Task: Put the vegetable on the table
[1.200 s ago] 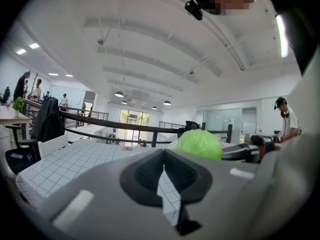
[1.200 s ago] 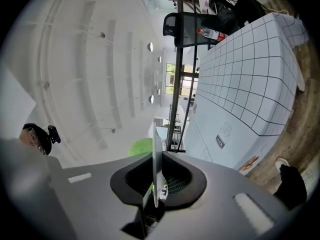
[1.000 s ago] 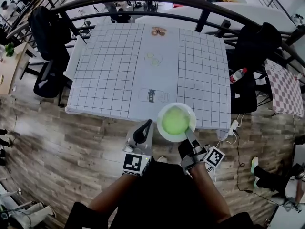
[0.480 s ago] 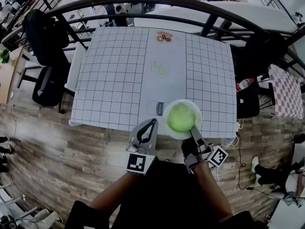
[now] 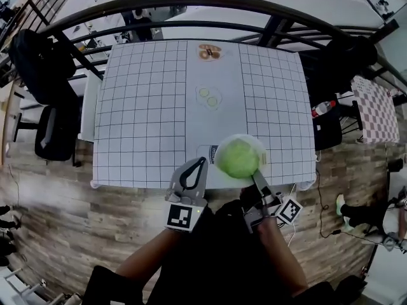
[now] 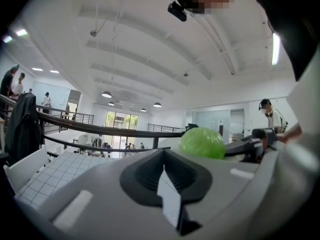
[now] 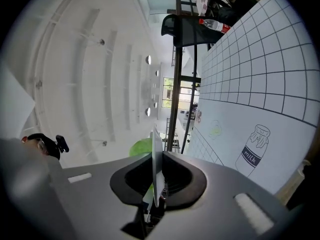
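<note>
A round green vegetable (image 5: 239, 158) lies on a white plate (image 5: 255, 142) held in the air over the near edge of the grid-cloth table (image 5: 146, 107). My right gripper (image 5: 255, 177) is shut on the plate's near rim. In the right gripper view the plate (image 7: 156, 159) shows edge-on between the jaws, with the vegetable (image 7: 140, 146) behind it. My left gripper (image 5: 201, 162) is shut and holds nothing, just left of the plate. The left gripper view shows the vegetable (image 6: 202, 143) beyond that gripper (image 6: 167, 184).
The plain middle strip of the cloth carries printed pictures: a milk bottle (image 5: 208, 152), sliced rounds (image 5: 208, 96) and another at the far edge (image 5: 208, 53). A black railing (image 5: 191, 5) curves behind the table. Chairs (image 5: 54, 132) stand at the left. A plastic bottle (image 5: 320, 107) is at the right.
The right gripper has carried the plate and vegetable forward, from in front of the table to over its near edge. The left gripper has come along beside it, still shut.
</note>
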### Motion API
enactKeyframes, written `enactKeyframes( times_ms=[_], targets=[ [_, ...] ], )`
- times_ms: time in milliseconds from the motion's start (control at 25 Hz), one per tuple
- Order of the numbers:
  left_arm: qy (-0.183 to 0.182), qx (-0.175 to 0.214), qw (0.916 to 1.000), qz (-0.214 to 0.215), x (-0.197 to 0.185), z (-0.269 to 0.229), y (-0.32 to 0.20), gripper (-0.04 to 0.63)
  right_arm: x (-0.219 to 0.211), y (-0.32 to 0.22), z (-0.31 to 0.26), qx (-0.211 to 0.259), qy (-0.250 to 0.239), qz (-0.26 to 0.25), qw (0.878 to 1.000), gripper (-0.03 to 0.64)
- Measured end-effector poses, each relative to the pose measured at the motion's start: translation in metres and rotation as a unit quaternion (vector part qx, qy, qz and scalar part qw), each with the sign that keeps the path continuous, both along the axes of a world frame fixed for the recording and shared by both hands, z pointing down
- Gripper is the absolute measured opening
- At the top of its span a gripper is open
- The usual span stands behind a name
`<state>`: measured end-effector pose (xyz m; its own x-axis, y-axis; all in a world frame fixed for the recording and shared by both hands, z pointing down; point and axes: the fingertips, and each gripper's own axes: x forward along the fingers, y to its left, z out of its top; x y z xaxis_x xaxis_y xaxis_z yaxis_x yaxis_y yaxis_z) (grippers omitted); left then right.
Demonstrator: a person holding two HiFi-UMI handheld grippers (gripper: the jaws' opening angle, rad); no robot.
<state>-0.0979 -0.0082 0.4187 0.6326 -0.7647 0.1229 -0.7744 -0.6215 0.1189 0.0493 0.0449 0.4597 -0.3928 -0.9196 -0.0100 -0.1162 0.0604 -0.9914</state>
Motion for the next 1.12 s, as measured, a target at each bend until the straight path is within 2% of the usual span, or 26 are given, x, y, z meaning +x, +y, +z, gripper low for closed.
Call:
enactKeyframes(
  times_ms=[200, 560, 960, 1120],
  targets=[
    [0.004, 0.003, 0.9999, 0.009, 0.0, -0.002, -0.023, 0.009, 0.004, -0.009, 0.006, -0.004, 0.0, 0.012, 1.0, 0.031],
    [0.014, -0.013, 0.9998, -0.009, 0.014, 0.004, -0.043, 0.009, 0.032, -0.033, 0.02, -0.006, 0.003, 0.026, 1.0, 0.031],
    [-0.003, -0.005, 0.9992, -0.039, 0.041, -0.001, -0.078, 0.009, 0.054, -0.083, 0.034, 0.001, 0.005, -0.006, 1.0, 0.031],
    [-0.001, -0.006, 0.9989, -0.047, 0.044, 0.0, -0.052, 0.009, 0.055, -0.061, 0.046, -0.004, 0.002, -0.019, 1.0, 0.031]
  ],
)
